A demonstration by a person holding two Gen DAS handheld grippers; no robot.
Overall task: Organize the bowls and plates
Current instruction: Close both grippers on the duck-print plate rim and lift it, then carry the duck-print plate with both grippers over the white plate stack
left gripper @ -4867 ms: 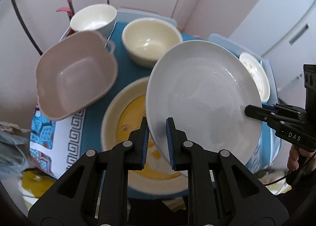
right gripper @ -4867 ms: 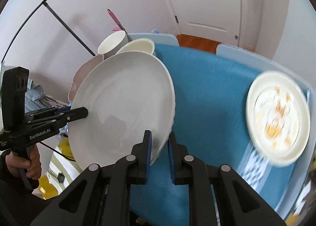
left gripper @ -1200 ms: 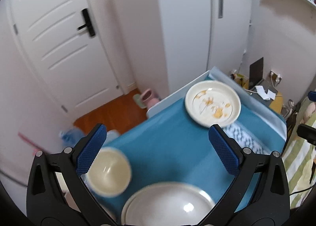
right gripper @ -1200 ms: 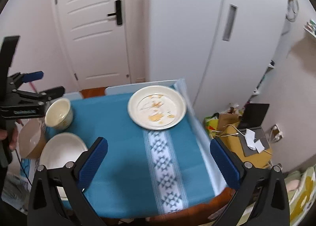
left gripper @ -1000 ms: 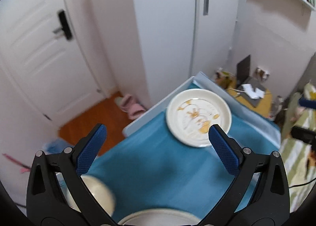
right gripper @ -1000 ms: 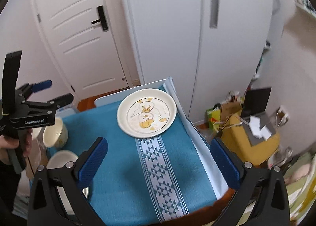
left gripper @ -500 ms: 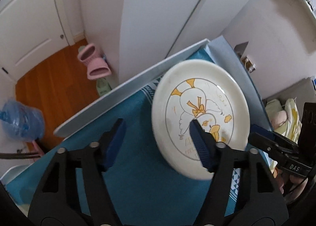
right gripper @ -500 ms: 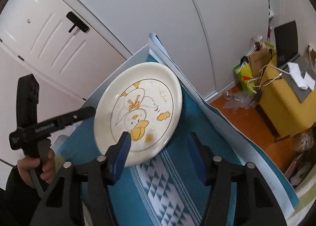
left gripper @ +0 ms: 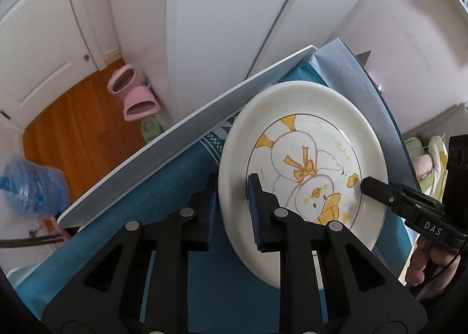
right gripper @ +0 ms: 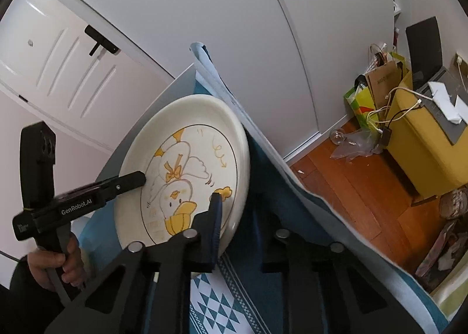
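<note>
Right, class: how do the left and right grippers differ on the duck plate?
The left gripper pinches one side of the duck plate at its rim; the right gripper pinches the opposite side. The left gripper reads GenRobot.AI; the right gripper reads DAS. Shared: both black with blue pads, one finger on the plate's face, one behind.

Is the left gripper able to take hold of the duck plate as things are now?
Probably yes. The left gripper already straddles the rim of the duck plate, one finger on each side, nothing between. The right gripper straddles the opposite rim.
</note>
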